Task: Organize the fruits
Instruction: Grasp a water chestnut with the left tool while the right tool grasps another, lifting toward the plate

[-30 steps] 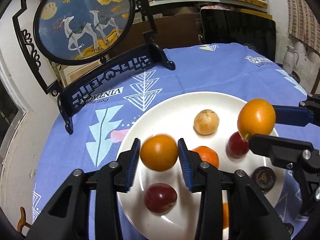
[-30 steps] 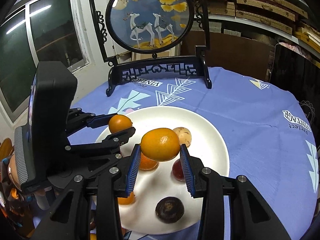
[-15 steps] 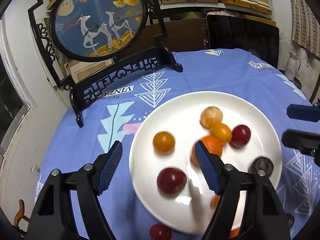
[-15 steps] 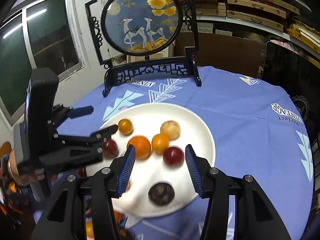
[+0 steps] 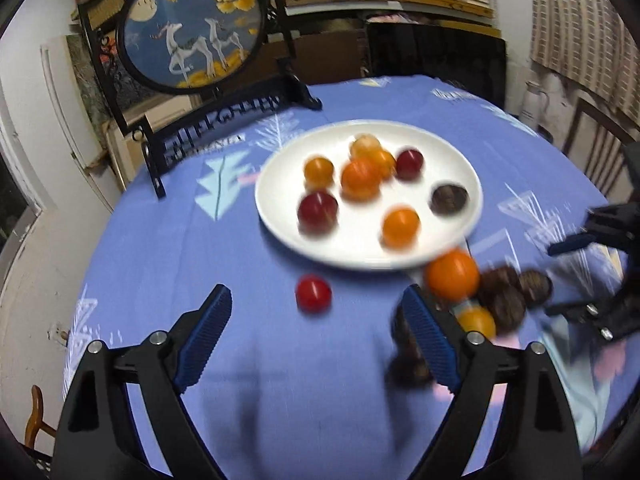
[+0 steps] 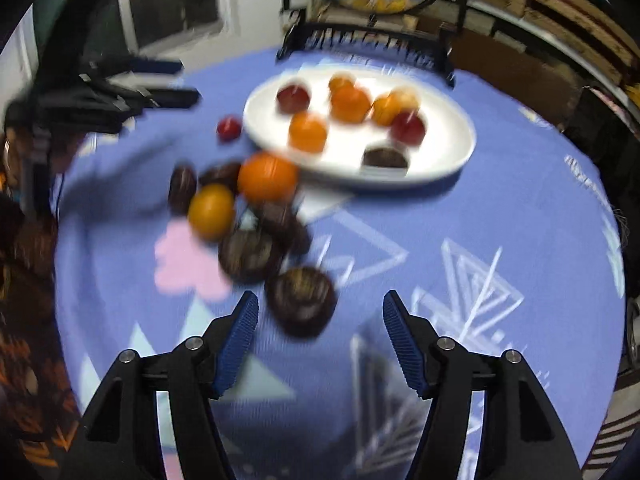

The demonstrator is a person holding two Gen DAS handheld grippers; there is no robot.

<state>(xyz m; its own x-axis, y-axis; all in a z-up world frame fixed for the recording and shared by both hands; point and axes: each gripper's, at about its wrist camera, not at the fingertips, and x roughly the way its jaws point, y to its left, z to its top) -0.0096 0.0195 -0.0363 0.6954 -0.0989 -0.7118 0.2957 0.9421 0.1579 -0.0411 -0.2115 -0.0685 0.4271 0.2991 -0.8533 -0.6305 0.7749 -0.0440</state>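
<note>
Fruits lie partly on the white plate (image 5: 276, 216), oranges, red plums and one dark fruit (image 5: 449, 199), and partly loose on the blue cloth (image 5: 280, 360): a red plum (image 5: 313, 293) near the plate's rim, an orange (image 5: 452, 274) and blurred dark fruits (image 6: 301, 301) beside it. A framed deer screen (image 5: 192, 28) stands behind the plate. Left gripper (image 5: 316, 336) points down at the cloth, jaws opening, empty. Right gripper (image 6: 320, 336) tilts steeply down, jaws opening, a dark fruit just ahead of them, unheld
</note>
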